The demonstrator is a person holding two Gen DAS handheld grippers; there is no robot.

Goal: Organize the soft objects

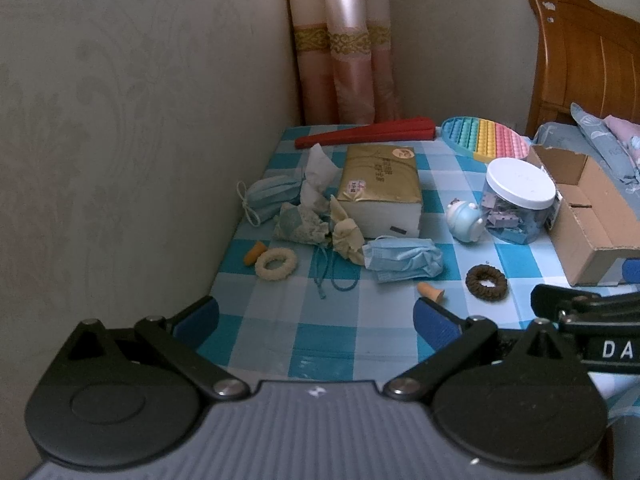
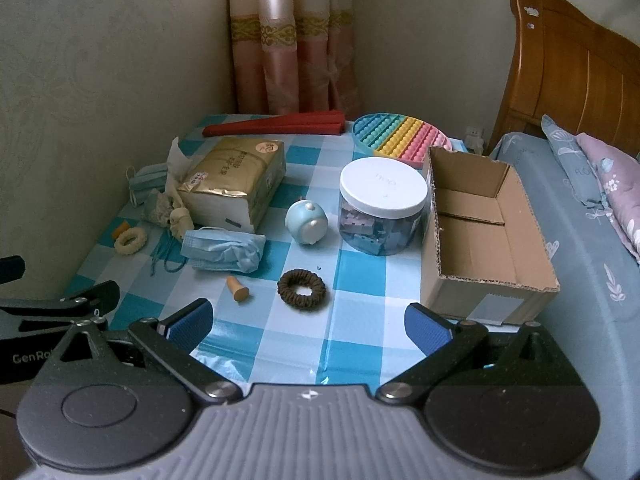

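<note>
while both tongs (image 1: 316, 316) (image 2: 308, 320) gape wide and empty, the far face mask (image 2: 147, 181) hides partly behind tissues (image 2: 236, 180).

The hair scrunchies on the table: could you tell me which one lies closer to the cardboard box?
The dark brown scrunchie, lying near the cardboard box; the cream scrunchie sits far across by the wall.

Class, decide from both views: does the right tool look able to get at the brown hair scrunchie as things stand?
Probably yes. The right tool is open and holds nothing, and the brown scrunchie lies flat on bare tablecloth just ahead of it. The orange earplug sits apart, to its left.
</note>
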